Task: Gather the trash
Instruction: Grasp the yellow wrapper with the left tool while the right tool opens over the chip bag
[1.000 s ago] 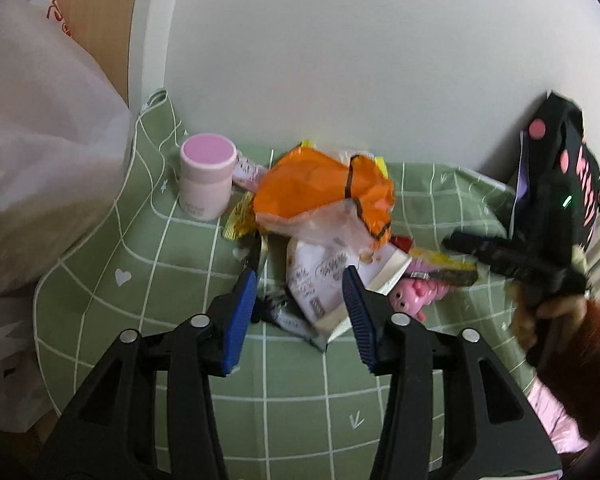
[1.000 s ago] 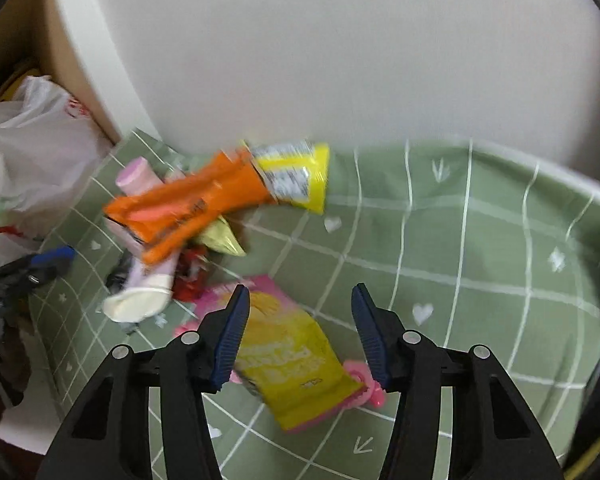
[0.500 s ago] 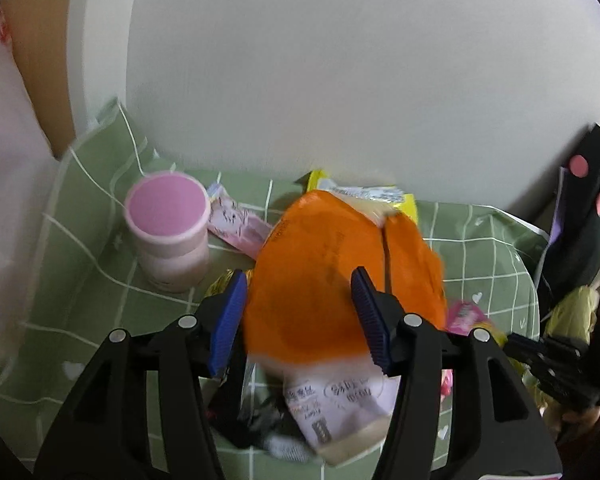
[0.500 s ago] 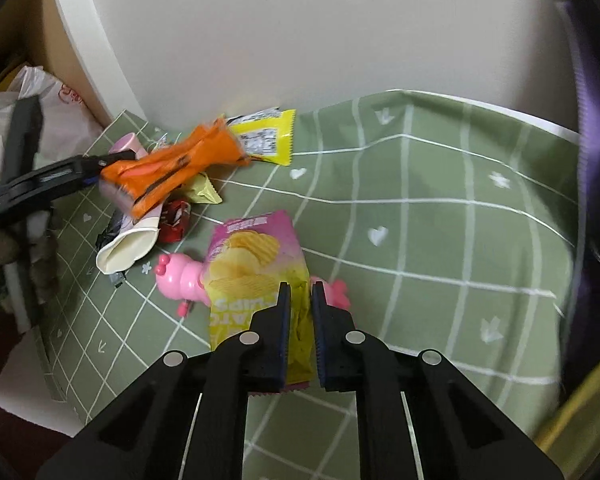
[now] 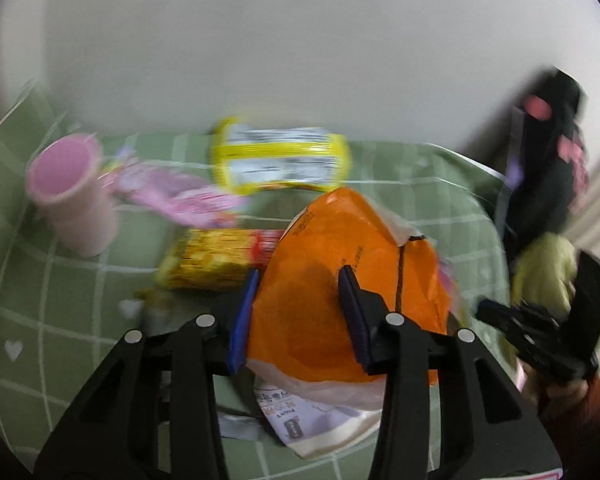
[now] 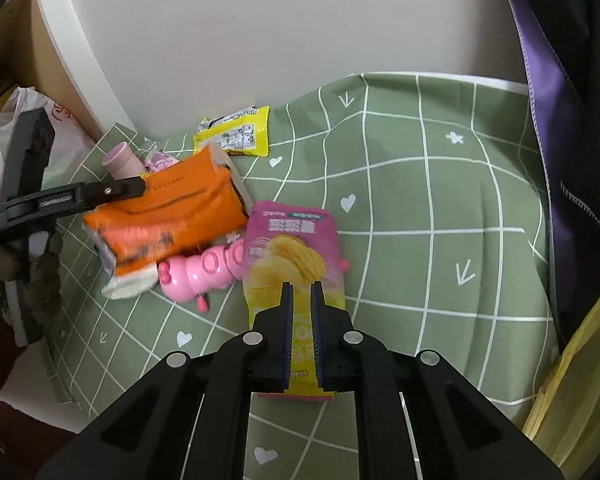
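Left wrist view, blurred by motion:
- Left gripper (image 5: pixel 298 314): jaws closing around an orange snack bag (image 5: pixel 348 300). The bag sits between the blue pads; whether they press on it yet cannot be told.
- White printed wrapper (image 5: pixel 320 420): under the near edge of the orange bag.
- Yellow noodle-style packet (image 5: pixel 216 260): just left of the orange bag, touching it.
- Yellow wrapper with a white label (image 5: pixel 278 160): farther back, close to the wall.
- Pink wrapper (image 5: pixel 180 196): between the yellow wrapper and a pink cup (image 5: pixel 70 196), which stands upright at far left.
- Green grid tablecloth (image 5: pixel 40 300): under all of the above.

Right wrist view, sharp:
- Right gripper (image 6: pixel 301 286): jaws drawn narrow, clamped on the near end of a pink-and-yellow chip bag (image 6: pixel 294 256). The bag lies flat on the cloth, near centre.
- Pink pig-shaped toy (image 6: pixel 198 270): partly tucked under the left edge of the chip bag, lying on its side.
- Orange snack bag: left of the toy, with the other gripper's black finger across its far edge.
- White plastic bag (image 6: pixel 4 140): beyond the table's left edge.
- Purple-lined dark fabric (image 6: pixel 556 120): hangs at right.
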### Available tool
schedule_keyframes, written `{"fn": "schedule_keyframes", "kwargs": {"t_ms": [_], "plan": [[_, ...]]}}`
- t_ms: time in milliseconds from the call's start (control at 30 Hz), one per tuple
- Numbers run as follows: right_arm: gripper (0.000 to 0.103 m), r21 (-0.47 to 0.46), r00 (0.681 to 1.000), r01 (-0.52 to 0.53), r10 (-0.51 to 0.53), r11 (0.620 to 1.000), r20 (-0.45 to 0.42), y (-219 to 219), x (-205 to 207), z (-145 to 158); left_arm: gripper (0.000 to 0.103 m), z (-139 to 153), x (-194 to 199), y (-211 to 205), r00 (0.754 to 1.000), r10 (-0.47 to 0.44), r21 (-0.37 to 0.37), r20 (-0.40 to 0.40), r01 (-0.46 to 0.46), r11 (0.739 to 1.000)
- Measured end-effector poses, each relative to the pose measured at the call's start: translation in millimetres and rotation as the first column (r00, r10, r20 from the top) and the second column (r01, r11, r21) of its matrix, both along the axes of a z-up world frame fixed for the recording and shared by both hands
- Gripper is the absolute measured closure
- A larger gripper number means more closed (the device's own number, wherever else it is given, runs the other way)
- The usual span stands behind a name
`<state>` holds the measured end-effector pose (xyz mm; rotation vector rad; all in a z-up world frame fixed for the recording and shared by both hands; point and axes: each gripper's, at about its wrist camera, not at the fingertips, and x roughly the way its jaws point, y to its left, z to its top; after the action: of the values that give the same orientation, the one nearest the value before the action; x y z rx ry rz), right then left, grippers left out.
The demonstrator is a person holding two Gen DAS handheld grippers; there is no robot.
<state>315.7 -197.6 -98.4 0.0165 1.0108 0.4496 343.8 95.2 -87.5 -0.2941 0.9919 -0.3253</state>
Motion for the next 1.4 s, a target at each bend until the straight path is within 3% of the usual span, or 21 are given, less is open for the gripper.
{"fn": "schedule_keyframes", "kwargs": {"t_ms": [33, 100, 133, 233, 367, 467, 600, 700, 767, 867, 933, 1000, 1067, 1167, 1233, 1267, 1400], "plan": [[0.092, 0.003, 1.000, 0.006, -0.006, 1.000, 0.013, 0.4, -0.3, 1.6, 0.064, 4.9, 0.9, -4.6, 0.999, -0.032, 0.002, 0.018, 0.032, 0.999], [0.080, 0.016, 0.999, 0.027, -0.028, 1.000, 0.032, -0.1, -1.4, 5.7, 0.063, 18.0, 5.0, -9.3, 0.995, -0.057, 0.029, 0.084, 0.055, 0.998], [0.068, 0.030, 0.998, 0.036, -0.037, 0.999, 0.041, -1.3, -2.2, 8.1, 0.061, 22.7, 8.7, -9.8, 0.992, -0.055, 0.048, 0.113, 0.050, 0.998], [0.066, 0.070, 0.996, 0.047, -0.051, 0.996, 0.068, -6.0, -6.0, 16.7, 0.053, 32.6, 36.5, -8.9, 0.981, -0.024, 0.128, 0.194, -0.001, 0.992], [0.066, 0.042, 0.995, 0.068, -0.070, 0.997, 0.071, -12.7, -9.6, 18.6, 0.052, 14.3, 97.2, -12.3, 0.989, -0.063, 0.218, 0.137, 0.032, 0.976], [0.066, 0.045, 0.994, 0.093, -0.095, 0.995, 0.062, -21.4, -14.1, 15.5, 0.052, -8.7, 127.0, -10.0, 0.998, -0.034, 0.268, 0.056, 0.018, 0.963], [0.066, 0.041, 0.992, 0.119, -0.121, 0.992, 0.039, -33.8, -23.2, 8.6, 0.052, -29.7, 138.6, -12.8, 0.999, -0.027, 0.215, -0.038, 0.035, 0.976], [0.066, 0.029, 0.991, 0.132, -0.132, 0.991, 0.029, -36.9, -24.3, 6.3, 0.052, -36.5, 126.7, -26.3, 0.984, -0.142, 0.097, -0.105, 0.153, 0.984], [0.066, 0.043, 0.989, 0.147, -0.148, 0.988, 0.022, -38.9, -21.3, 5.7, 0.053, -33.9, 114.4, -34.0, 0.974, -0.203, 0.066, -0.104, 0.211, 0.975], [0.063, 0.063, 0.987, 0.160, -0.161, 0.985, 0.014, -37.8, -15.5, 6.1, 0.053, -12.8, 94.7, -35.8, 0.970, -0.242, 0.069, -0.016, 0.242, 0.968], [0.063, 0.074, 0.987, 0.162, -0.163, 0.984, 0.011, -35.9, -13.4, 7.0, 0.053, 4.7, 85.2, -35.5, 0.963, -0.256, 0.119, 0.084, 0.245, 0.962], [0.063, 0.074, 0.987, 0.158, -0.159, 0.985, 0.005, -33.8, -12.8, 6.3, 0.053, 10.5, 84.5, -41.4, 0.949, -0.286, 0.217, 0.130, 0.255, 0.942], [0.063, 0.056, 0.988, 0.153, -0.153, 0.987, 0.007, -31.7, -14.0, 6.8, 0.053, -0.2, 97.3, -50.3, 0.942, -0.322, 0.309, 0.093, 0.280, 0.909], [0.063, 0.017, 0.987, 0.156, -0.156, 0.988, 0.024, -31.2, -19.8, 9.7, 0.053, -24.1, 117.7, -52.2, 0.940, -0.341, 0.338, 0.024, 0.313, 0.887], [0.063, -0.001, 0.986, 0.165, -0.165, 0.986, 0.024, -34.1, -24.3, 11.3, 0.058, -37.2, 125.0, -57.4, 0.937, -0.349, 0.333, -0.035, 0.340, 0.879], [0.063, -0.011, 0.986, 0.167, -0.167, 0.986, 0.024, -36.3, -26.5, 11.9, 0.067, -38.9, 125.9, -57.4, 0.938, -0.344, 0.321, -0.041, 0.339, 0.884], [0.063, -0.103, 0.979, 0.205, -0.203, 0.973, 0.035, -39.2, -34.4, 15.3, 0.085, -25.4, 119.4, -47.6, 0.956, -0.292, 0.241, -0.009, 0.286, 0.928]]}}
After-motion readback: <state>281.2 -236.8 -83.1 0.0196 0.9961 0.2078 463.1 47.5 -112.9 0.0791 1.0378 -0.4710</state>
